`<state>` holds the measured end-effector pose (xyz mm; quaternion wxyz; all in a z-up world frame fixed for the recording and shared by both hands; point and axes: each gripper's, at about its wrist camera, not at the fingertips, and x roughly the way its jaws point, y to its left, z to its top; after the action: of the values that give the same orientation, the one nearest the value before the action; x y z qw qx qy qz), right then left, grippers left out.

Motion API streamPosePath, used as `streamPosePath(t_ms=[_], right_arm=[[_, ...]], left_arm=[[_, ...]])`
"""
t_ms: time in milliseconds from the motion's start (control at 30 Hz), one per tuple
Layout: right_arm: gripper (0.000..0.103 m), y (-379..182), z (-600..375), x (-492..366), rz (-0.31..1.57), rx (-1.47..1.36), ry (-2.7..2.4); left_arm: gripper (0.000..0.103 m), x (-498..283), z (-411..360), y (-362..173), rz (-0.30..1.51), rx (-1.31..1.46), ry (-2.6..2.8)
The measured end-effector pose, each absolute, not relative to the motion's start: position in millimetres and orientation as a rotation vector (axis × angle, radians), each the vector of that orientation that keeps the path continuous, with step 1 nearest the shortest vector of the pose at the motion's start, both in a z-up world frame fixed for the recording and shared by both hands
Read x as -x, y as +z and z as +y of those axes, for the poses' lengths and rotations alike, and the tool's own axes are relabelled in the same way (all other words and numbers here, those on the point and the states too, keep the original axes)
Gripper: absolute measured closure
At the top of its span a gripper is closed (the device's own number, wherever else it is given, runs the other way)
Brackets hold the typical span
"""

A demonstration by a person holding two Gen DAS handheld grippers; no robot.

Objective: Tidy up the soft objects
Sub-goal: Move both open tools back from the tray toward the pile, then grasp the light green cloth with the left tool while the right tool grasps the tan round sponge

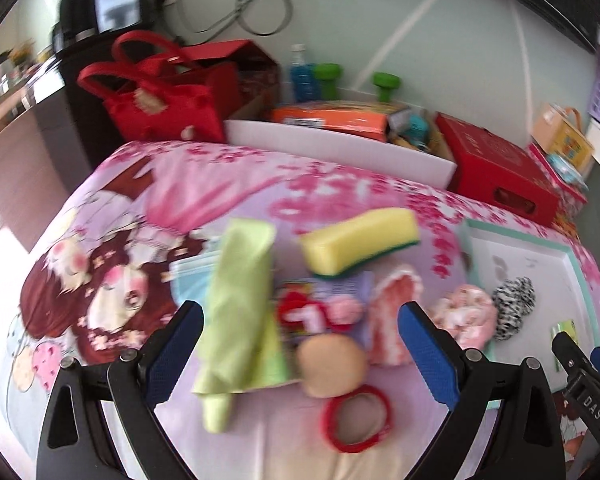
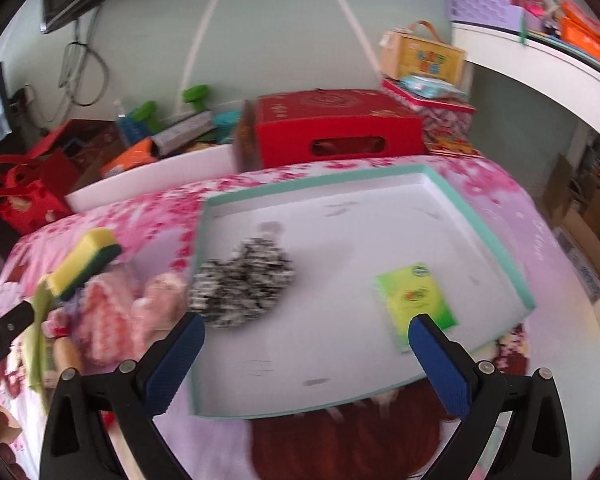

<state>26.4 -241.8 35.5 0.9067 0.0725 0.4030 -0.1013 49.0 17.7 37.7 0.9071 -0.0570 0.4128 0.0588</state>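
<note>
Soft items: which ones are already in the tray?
The green packet lies fully inside the tray; the black-and-white scrunchie only overlaps its left rim.

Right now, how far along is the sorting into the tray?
Early. Only the green packet lies fully in the teal-rimmed tray; the black-and-white scrunchie straddles its left edge. Both grippers, left and right, are open and empty. The sponge, green cloth and pink pieces remain outside.

one sponge (image 1: 358, 240), one green cloth (image 1: 236, 304), two scrunchies (image 1: 514, 306), one tray (image 2: 496, 236)

Red handbag (image 1: 160, 96), red box (image 2: 336, 128), green dumbbells (image 1: 385, 85).
</note>
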Motion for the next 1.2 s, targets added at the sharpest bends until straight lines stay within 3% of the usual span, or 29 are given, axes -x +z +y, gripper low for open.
streamPosePath(t_ms=[633,1200], right_arm=[[0.000,20.2,-111.8,-42.8,0.877,-0.044,0.087],[0.000,-18.0,-63.0,-53.6,0.967,0.022,0.178]], left_arm=[[0.005,-24.9,128.4,33.3,0.839,0.280,0.288],[0.005,-45.0,119.2,-7.9,0.976,0.317,0.155]])
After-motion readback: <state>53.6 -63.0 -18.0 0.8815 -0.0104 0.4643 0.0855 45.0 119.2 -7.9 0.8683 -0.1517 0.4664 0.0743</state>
